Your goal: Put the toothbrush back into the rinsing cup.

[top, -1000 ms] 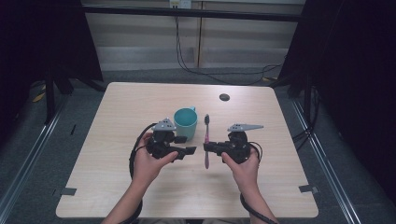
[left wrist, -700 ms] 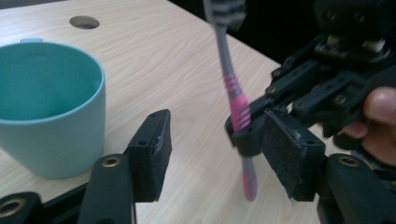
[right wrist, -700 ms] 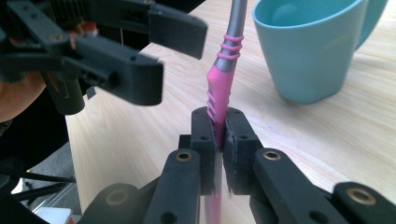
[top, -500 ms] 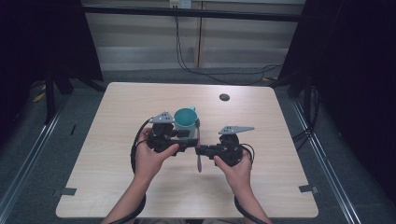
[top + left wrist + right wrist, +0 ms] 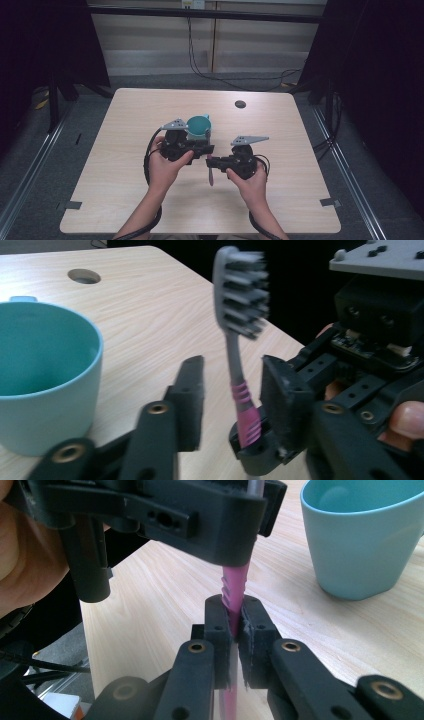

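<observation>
A toothbrush [image 5: 235,582] with a pink handle and grey bristles [image 5: 240,290] is clamped at its handle by my right gripper [image 5: 232,602], which is shut on it. In the high view the pink handle [image 5: 210,176] sticks out toward the person below the right gripper [image 5: 212,161]. My left gripper [image 5: 232,365] is open, one jaw on each side of the brush's neck with a gap on both sides. A teal cup [image 5: 199,126] stands upright on the table just behind the left gripper [image 5: 210,148]; it looks empty [image 5: 45,370].
A light wooden table [image 5: 125,200] carries everything, with a small round hole [image 5: 240,104] near its far edge. Dark curtains, floor rails and cables surround it. The person's hands meet at the table's middle.
Both grippers have drawn toward the person and closer together. The toothbrush came along in the right gripper, and the left gripper's open jaws now stand around its neck.
</observation>
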Tool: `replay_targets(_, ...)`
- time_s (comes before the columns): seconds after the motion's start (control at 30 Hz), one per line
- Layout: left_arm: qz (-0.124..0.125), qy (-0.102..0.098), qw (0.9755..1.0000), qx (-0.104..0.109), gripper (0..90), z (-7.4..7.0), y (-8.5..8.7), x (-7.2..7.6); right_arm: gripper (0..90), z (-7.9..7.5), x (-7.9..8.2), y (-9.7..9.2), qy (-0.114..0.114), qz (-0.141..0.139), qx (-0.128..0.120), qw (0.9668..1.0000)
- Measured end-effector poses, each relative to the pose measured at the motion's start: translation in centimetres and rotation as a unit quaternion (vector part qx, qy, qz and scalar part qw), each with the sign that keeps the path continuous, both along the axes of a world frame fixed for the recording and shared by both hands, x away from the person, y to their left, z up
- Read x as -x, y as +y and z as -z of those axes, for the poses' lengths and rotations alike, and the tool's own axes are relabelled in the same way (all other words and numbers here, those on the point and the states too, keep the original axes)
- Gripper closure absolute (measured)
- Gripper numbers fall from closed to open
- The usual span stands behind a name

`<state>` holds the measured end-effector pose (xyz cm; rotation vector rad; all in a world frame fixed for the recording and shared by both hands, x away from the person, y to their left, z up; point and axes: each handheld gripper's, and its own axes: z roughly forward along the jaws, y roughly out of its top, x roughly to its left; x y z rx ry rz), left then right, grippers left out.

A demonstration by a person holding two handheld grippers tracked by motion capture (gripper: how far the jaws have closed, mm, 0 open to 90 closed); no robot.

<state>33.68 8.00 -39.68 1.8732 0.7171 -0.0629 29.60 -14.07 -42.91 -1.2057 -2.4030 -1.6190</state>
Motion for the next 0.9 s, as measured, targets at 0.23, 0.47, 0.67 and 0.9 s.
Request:
replay_targets(0.23, 0.001, 0.002, 1.0000, 0.003, 76.5, -0.24, -0.20, 0.11, 83.9, 0.07, 0.05, 0.04, 0.001, -0.003, -0.007, 1.0000)
replay_targets(0.47, 0.001, 0.009, 0.9998, 0.016, 82.3, -0.19, -0.10, 0.18, 83.8, 0.08, 0.11, 0.18, -0.003, -0.006, -0.009, 0.9999)
replay_targets(0.67, 0.004, 0.001, 0.9999, 0.014, 83.1, -0.48, -0.16, 0.35, 83.4, 0.07, 0.13, 0.17, -0.005, -0.007, -0.016, 0.9998)
replay_targets(0.9, 0.009, -0.007, 0.9999, 0.010, 84.1, -0.98, -0.18, 0.44, 67.1, 0.23, 0.22, 0.04, -0.007, -0.001, -0.007, 0.9999)
